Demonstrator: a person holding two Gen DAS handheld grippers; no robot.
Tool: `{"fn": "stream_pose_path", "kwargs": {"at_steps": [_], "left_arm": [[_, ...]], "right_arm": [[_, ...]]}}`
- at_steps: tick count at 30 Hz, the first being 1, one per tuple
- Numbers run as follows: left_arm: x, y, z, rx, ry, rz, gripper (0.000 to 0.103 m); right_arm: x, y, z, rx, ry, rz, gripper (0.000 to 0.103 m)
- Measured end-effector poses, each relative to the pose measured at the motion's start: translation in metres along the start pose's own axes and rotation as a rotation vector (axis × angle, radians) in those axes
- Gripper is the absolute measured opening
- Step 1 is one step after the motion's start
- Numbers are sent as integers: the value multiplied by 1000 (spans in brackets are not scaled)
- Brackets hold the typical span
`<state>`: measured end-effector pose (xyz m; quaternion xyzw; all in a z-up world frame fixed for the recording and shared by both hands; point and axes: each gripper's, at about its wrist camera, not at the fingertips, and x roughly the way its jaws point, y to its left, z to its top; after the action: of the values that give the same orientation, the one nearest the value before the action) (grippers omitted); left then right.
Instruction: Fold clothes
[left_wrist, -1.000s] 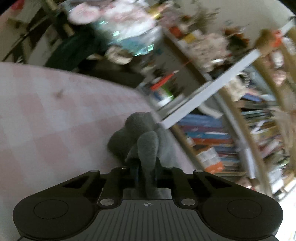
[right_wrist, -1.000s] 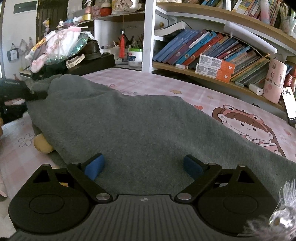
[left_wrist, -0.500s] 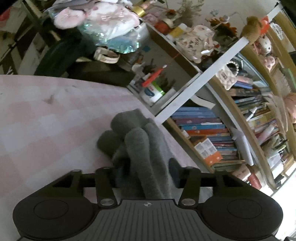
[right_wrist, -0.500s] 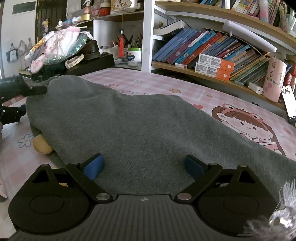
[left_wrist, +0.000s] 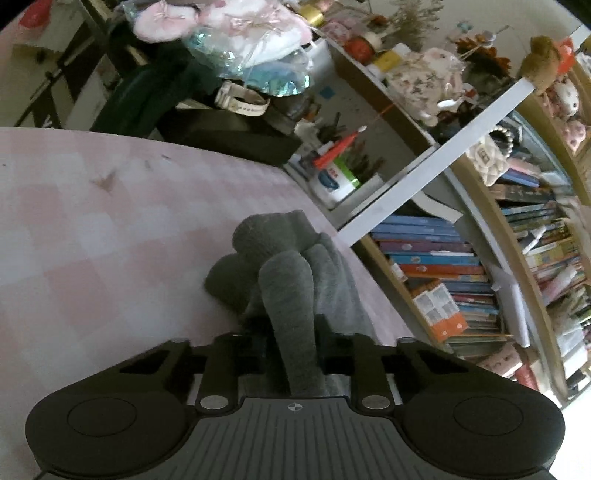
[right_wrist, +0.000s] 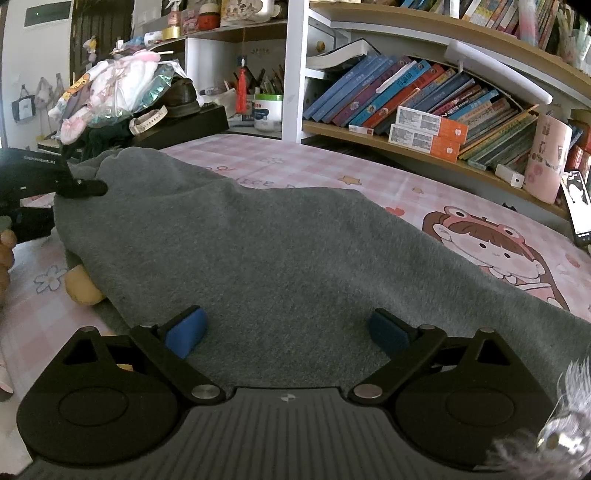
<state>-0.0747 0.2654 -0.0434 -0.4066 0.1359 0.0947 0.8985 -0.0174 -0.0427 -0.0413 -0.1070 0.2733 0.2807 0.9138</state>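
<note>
Now the left gripper (left_wrist: 291, 332) is pinching a bunched fold of the grey garment (right_wrist: 295, 258), which is lying spread across the pink checked bedcover (right_wrist: 295, 162). Meanwhile the right gripper (right_wrist: 288, 328) is hovering over it, jaws wide. Bookshelves (right_wrist: 424, 107) are crowding the far edge; a yellow toy (right_wrist: 83, 288) is peeking out, half hidden beneath the cloth.

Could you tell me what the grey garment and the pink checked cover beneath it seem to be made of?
Grey garment: probably a soft fleece or brushed knit; its surface is matte and fuzzy, and it bunches thickly in the left gripper. Pink checked cover: seemingly smooth printed fabric, with flat cartoon prints and no sheen.
</note>
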Motion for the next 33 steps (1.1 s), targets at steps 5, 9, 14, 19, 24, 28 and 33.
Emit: {"fn": "stream_pose_path", "kwargs": {"at_steps": [5, 9, 14, 19, 24, 28, 33], "left_arm": [[-18, -24, 1, 108, -40, -96, 13], [-30, -55, 4, 238, -73, -170, 13], [-46, -102, -11, 491, -92, -289, 13], [-58, -150, -42, 719, -66, -406, 13], [-56, -183, -83, 931, 17, -455, 21], [-58, -189, -105, 958, 141, -554, 71], [-74, -185, -95, 899, 164, -651, 79]], "right_arm": [[-1, 2, -1, -13, -5, -7, 97], [-5, -6, -3, 20, -18, 33, 97], [-18, -17, -9, 115, -27, 94, 97], [-35, -20, -13, 166, -56, 139, 97], [-63, -31, -19, 190, -109, 171, 98], [-76, -55, -34, 256, -87, 189, 98], [-84, -78, -48, 358, -67, 235, 98]]}}
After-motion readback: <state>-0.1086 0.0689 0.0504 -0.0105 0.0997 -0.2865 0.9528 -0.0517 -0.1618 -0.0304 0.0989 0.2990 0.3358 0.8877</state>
